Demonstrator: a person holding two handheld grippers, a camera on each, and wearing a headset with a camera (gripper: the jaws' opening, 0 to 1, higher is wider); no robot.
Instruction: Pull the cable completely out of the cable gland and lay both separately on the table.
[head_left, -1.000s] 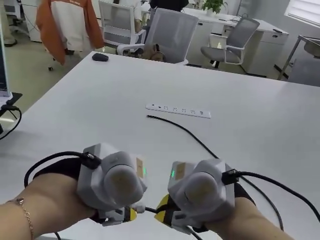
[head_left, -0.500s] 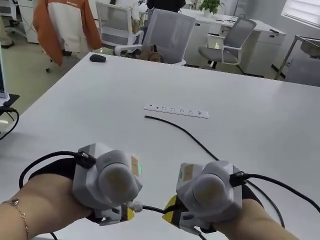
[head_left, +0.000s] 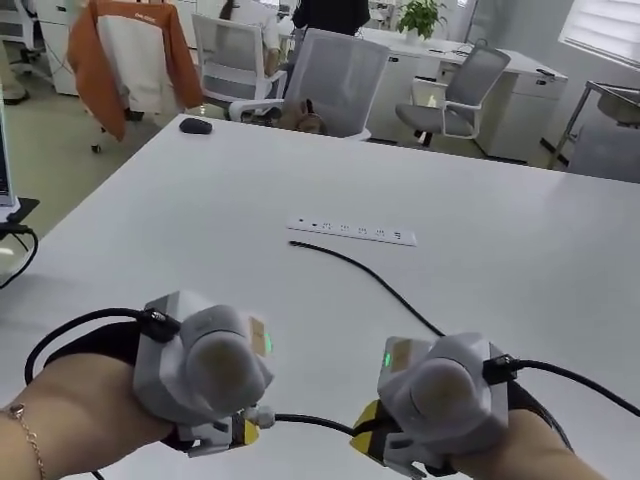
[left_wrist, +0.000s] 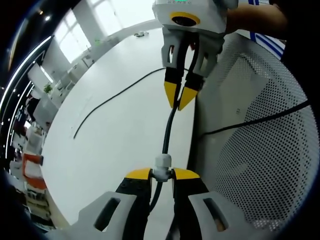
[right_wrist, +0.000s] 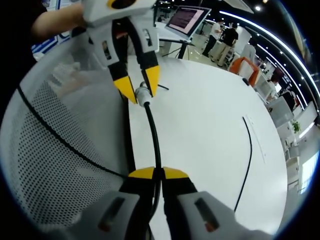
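Note:
A thin black cable (head_left: 312, 422) runs level between my two grippers, just above the near table edge. Its left end passes through a small white cable gland (head_left: 263, 414). My left gripper (head_left: 243, 432) is shut on the gland (left_wrist: 162, 167), which sits between its yellow fingertips (left_wrist: 137, 174). My right gripper (head_left: 366, 436) is shut on the cable (right_wrist: 153, 135) a short way from the gland (right_wrist: 142, 94). In the left gripper view the right gripper (left_wrist: 180, 98) faces mine, its tips closed on the cable (left_wrist: 170, 125). The left gripper (right_wrist: 137, 90) shows likewise in the right gripper view.
A white power strip (head_left: 350, 231) lies mid-table with a long black lead (head_left: 385, 288) trailing toward me. A black mouse (head_left: 195, 125) rests at the far left edge. Office chairs (head_left: 340, 70) and an orange jacket (head_left: 120, 45) stand beyond the table. A mesh chair (left_wrist: 250, 130) is below.
The grippers have drawn apart, the right one moving right. The bare stretch of cable between gland and right gripper has grown longer.

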